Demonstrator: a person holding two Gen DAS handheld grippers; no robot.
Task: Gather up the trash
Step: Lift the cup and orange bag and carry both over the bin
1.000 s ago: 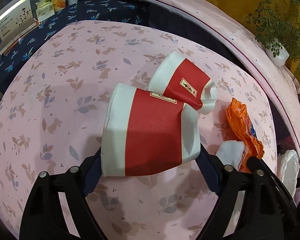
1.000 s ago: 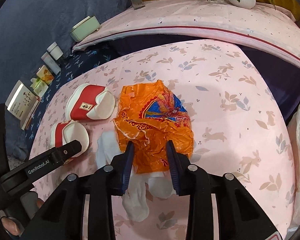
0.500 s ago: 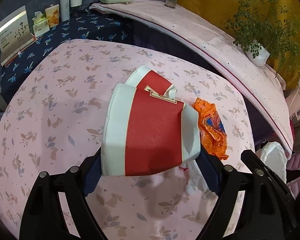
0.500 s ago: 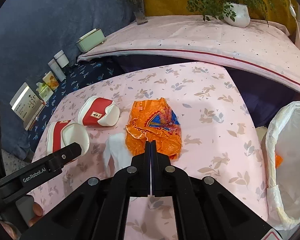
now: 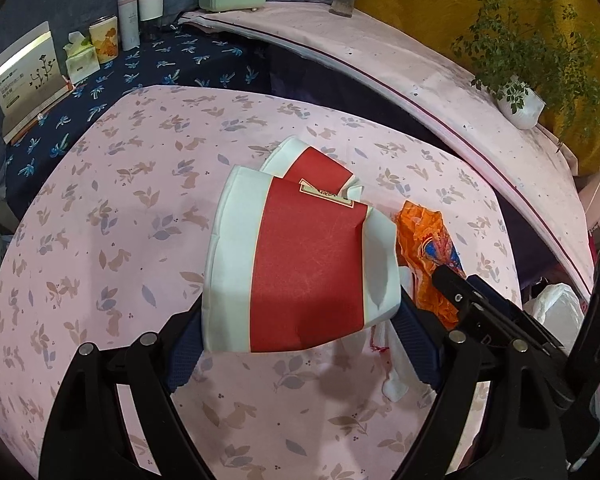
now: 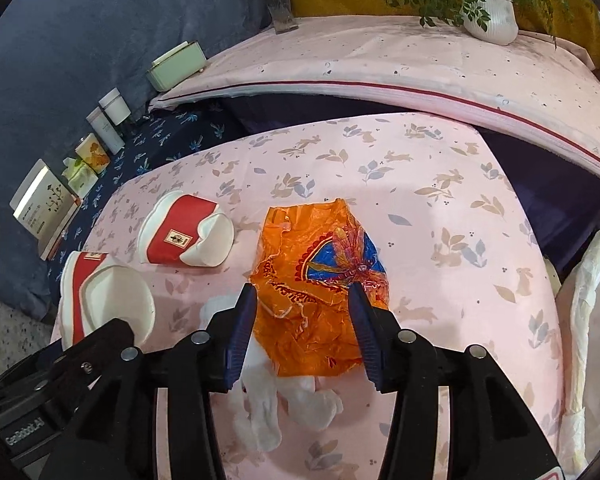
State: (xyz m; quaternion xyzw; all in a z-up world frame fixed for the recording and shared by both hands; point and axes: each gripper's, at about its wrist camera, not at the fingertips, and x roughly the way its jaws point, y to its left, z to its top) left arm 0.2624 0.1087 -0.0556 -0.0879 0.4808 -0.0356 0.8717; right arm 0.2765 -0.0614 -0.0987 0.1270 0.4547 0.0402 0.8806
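**Left tongs carrying a cup, right tongs spread over the orange wrapper**

I had the left tongs [image 5: 300, 332] pinching a crushed red-and-white paper cup [image 5: 300, 264] by its sides, lifted clear of the pink rabbit-print counter [image 5: 112, 240]. Beyond the held cup, a second crushed cup [image 6: 186, 232] lay on its side on the cloth.

My right tongs [image 6: 303, 334] were spread wide, one pad on each side of the crumpled orange plastic wrapper [image 6: 316, 280], which lay flat on the counter directly ahead of the tips. Just under the near edge of the wrapper, between and below the pads, sat crumpled white tissue [image 6: 260, 412]. A white trash bag [image 6: 588, 320] stood off to the right of the right tongs, past the counter edge.

My worries from here were these. The wrapper was thin and slick; if I closed the right tongs without pressing low enough, I judged the pads would meet above the film and catch nothing, or nip only a fold that would slide out during the carry. Going too low risked pinching the tablecloth along with it and dragging the cloth. The tissue, partly under the wrapper, might come up half-caught and drop short of the bag. On the left, the cup was already squashed, so its walls could buckle further and slip free. Both tongs sat near each other, so a careless swing could knock them together.
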